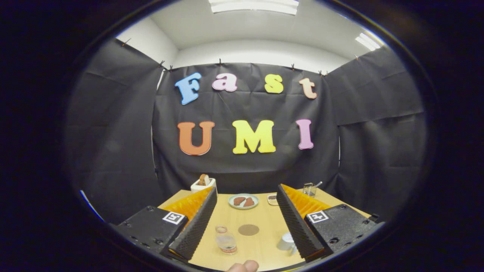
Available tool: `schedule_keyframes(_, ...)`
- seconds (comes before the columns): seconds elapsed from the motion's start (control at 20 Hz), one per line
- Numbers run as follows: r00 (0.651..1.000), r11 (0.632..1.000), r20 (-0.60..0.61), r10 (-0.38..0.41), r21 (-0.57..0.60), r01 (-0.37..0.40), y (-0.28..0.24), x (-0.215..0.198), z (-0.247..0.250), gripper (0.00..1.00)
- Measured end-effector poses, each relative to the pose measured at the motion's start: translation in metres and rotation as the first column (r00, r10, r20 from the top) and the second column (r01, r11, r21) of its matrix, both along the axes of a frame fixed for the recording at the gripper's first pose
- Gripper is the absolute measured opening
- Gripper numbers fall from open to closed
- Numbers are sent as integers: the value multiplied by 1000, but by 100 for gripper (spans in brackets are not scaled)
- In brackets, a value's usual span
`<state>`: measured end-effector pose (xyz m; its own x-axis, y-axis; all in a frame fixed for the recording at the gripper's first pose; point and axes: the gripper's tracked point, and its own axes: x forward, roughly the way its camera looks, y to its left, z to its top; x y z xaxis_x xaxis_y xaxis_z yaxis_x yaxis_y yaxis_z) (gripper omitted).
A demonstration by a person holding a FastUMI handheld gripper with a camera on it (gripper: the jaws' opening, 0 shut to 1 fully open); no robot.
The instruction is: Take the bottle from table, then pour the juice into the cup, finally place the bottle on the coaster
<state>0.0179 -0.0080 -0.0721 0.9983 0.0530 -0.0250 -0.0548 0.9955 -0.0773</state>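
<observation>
The bottle (225,240) stands upright on the desk (261,223), between the two fingers of our tool (245,223), nearer to the left finger and not touching it. The tool is spread wide and pinches nothing. The brown coaster (248,229) lies just right of the bottle, a little farther. The white cup (286,241) stands near the right finger. Far on the desk we see a plate (243,201) with food, a white box (203,184) and a glass jar (309,189).

camera rides the tool (245,196), looking down over table (261,234).
</observation>
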Motion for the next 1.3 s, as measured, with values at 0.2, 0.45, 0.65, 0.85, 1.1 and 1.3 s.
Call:
schedule_keyframes(0.2, 999, 999, -28, 21, -39, -22, 5, 7, -36, 100)
schedule_keyframes(0.45, 996, 998, -77, 42, -53, -46, 20, 20, -91, 100)
schedule_keyframes(0.65, 994, 996, -93, 65, -50, -70, 29, 27, -128, 100)
schedule_keyframes(0.85, 991, 995, -100, 85, -34, -89, 39, 29, -156, 100)
schedule_keyframes(1.1, 986, 995, -139, 95, 4, -95, 56, 33, -200, 100)
schedule_keyframes(1.3, 986, 997, -154, 72, -9, -74, 59, 36, -230, 100)
